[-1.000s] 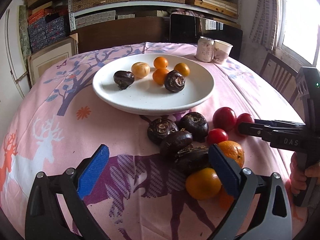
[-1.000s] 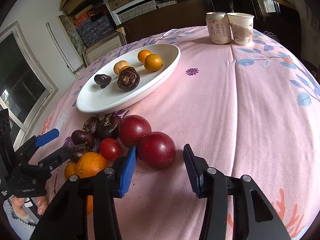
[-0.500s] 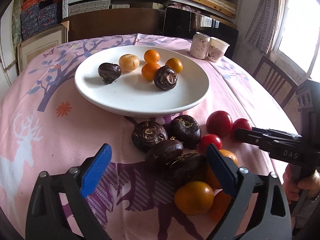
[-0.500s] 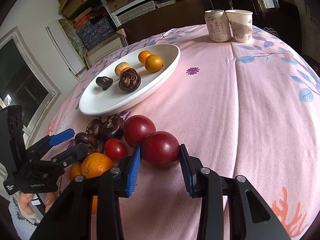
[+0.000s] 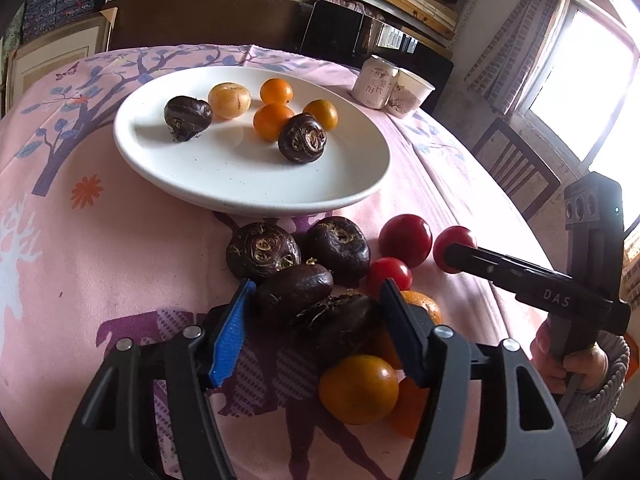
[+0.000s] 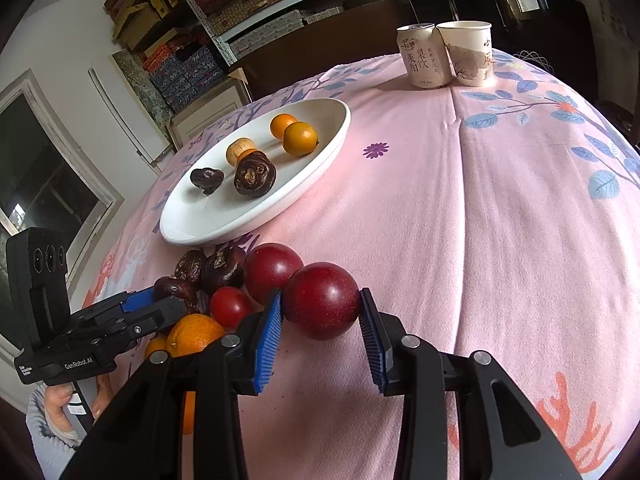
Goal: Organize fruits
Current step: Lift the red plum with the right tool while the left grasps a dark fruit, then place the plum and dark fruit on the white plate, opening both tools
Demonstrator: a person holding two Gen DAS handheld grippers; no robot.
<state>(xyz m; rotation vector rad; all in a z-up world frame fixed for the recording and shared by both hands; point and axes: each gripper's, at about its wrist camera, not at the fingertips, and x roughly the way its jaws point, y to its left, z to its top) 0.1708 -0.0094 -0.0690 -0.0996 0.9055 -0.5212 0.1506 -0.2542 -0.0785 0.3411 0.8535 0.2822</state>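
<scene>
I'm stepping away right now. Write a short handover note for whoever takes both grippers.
Right gripper: shut on a red plum, not yet lifted.
Left gripper: jaws closing around two dark water chestnuts, pads not pressing yet.
Done: white plate holds two chestnuts and four orange fruits.
Left: the pile on the tablecloth, more chestnuts, oranges, red fruits.

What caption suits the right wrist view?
Right gripper shut on a red plum beside the white plate of sorted fruit.

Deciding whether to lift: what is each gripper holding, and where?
Right gripper: red plum, by its sides. Left gripper, closing around dark chestnuts, grips nothing yet.
</scene>
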